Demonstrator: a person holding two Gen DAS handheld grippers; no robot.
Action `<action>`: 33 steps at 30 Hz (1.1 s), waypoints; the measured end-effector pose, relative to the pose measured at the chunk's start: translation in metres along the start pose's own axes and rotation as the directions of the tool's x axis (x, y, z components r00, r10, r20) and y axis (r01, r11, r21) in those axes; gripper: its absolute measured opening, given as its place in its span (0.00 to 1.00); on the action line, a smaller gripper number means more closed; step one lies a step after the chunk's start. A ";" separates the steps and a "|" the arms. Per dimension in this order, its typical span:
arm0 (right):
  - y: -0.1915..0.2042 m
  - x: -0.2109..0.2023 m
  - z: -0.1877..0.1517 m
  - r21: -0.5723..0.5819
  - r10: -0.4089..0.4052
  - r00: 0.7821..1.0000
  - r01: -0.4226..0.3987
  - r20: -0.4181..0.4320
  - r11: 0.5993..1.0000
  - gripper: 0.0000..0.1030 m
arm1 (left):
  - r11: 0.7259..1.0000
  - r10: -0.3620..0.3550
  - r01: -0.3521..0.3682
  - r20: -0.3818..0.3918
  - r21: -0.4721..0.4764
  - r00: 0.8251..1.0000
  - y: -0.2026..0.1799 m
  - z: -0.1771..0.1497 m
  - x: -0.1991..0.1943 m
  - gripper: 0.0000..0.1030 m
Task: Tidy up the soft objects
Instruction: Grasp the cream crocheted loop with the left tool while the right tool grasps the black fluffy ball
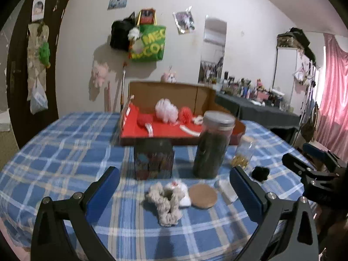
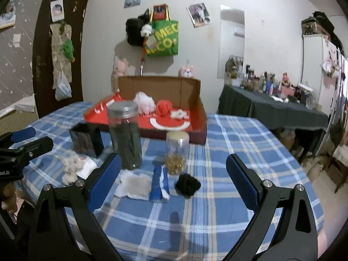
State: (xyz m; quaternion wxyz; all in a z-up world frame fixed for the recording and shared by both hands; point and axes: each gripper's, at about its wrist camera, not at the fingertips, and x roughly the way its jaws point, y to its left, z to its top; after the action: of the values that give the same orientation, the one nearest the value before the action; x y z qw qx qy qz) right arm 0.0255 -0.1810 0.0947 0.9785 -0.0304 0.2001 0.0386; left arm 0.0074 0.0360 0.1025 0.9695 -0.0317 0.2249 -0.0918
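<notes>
Wall: green bag (image 2: 165, 39) hangs there, letters "MEC" and "CO" readable.
Table (image 2: 228, 141): blue checked cloth.
Left gripper (image 1: 174, 187): wide, holding nothing, above grey scrunchie (image 1: 165, 204).
Right gripper (image 2: 171, 174): wide, holding nothing, near black scrunchie (image 2: 187, 186).

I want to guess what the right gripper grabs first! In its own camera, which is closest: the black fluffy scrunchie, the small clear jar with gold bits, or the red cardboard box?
1. Black fluffy scrunchie, just ahead between the right gripper fingers.
2. Small clear jar with gold bits, behind the scrunchie.
3. Red cardboard box, far back on the table.
</notes>
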 end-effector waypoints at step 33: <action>-0.045 0.085 -0.036 0.201 0.149 0.950 -0.095 -0.273 0.975 0.26 | 0.996 -0.090 0.086 -0.247 -0.025 0.965 0.017 -0.030 0.062 0.23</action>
State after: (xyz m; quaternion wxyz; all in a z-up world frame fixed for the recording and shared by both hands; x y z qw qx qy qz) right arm 0.0937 -0.2236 0.0296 0.9335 0.0681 0.3439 0.0756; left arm 0.0513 0.0406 0.0468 0.9286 -0.0367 0.3432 -0.1363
